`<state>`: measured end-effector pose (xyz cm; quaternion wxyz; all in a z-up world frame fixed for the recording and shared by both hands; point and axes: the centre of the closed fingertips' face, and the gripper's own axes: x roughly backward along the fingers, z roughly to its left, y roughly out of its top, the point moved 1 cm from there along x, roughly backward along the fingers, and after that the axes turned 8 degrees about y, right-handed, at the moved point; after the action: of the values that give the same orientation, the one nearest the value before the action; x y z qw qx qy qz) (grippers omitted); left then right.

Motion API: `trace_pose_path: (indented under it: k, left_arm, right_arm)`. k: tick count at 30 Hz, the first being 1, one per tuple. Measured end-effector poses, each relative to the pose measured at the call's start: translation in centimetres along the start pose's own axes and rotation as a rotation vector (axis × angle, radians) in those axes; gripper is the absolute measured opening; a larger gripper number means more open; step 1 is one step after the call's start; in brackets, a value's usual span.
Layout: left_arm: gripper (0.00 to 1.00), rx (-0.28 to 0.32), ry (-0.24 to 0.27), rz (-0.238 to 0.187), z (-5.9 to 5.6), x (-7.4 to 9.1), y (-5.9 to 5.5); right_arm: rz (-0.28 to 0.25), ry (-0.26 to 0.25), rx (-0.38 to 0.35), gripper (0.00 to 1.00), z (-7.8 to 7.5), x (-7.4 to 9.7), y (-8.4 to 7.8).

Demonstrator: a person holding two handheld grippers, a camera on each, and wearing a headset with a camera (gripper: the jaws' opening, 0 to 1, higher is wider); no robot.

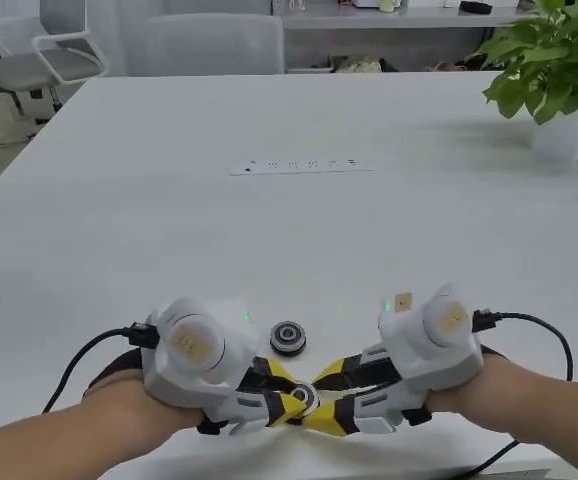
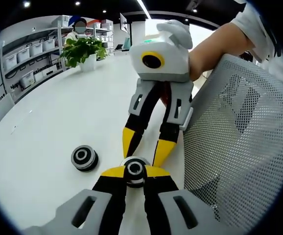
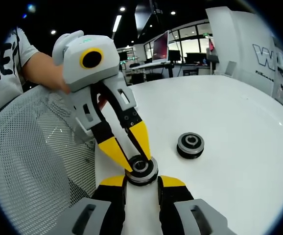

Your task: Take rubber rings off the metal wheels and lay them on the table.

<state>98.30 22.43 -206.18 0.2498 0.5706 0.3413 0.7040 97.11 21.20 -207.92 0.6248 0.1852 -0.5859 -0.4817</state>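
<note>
One metal wheel with a black rubber ring (image 1: 304,397) is held just above the table's near edge, between both grippers. My left gripper (image 1: 293,402) comes in from the left, and its yellow tips (image 2: 113,172) flank the wheel (image 2: 134,169). From the right, my right gripper (image 1: 316,400) meets it with its tips on either side of the same wheel (image 3: 141,169). In the left gripper view the right gripper (image 2: 145,147) reaches down onto the wheel. A second ringed wheel (image 1: 288,337) lies flat on the table just beyond, apart from both grippers (image 2: 84,157) (image 3: 190,145).
A white power strip (image 1: 299,165) lies mid-table. A potted plant (image 1: 554,60) stands at the far right. Close beside the grippers is a mesh chair back (image 2: 239,127) at the table's near edge. An office chair (image 1: 39,55) stands beyond the far left corner.
</note>
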Motion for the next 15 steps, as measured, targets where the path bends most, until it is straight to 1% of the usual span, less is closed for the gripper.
trace_pose_path:
  k: [6, 9, 12, 13, 15]
  left_arm:
    - [0.08, -0.001, 0.001, -0.001, 0.0, -0.03, 0.03]
    - [0.08, -0.001, 0.003, -0.001, -0.02, -0.02, 0.04]
    - [0.08, -0.001, 0.004, -0.001, -0.02, -0.03, 0.04]
    - [0.08, -0.001, 0.004, -0.001, -0.03, -0.02, 0.04]
    - [0.08, -0.001, 0.006, -0.001, -0.03, -0.02, 0.04]
  right_arm:
    - [0.006, -0.005, 0.01, 0.19, 0.07, 0.25, -0.05]
    - [0.006, -0.01, -0.005, 0.17, 0.12, 0.44, -0.21]
    - [0.014, -0.012, -0.01, 0.13, 0.08, 0.59, -0.4]
    - [0.018, -0.016, -0.011, 0.1, 0.05, 0.66, -0.51]
    - [0.012, -0.014, -0.03, 0.08, 0.08, 0.65, -0.52]
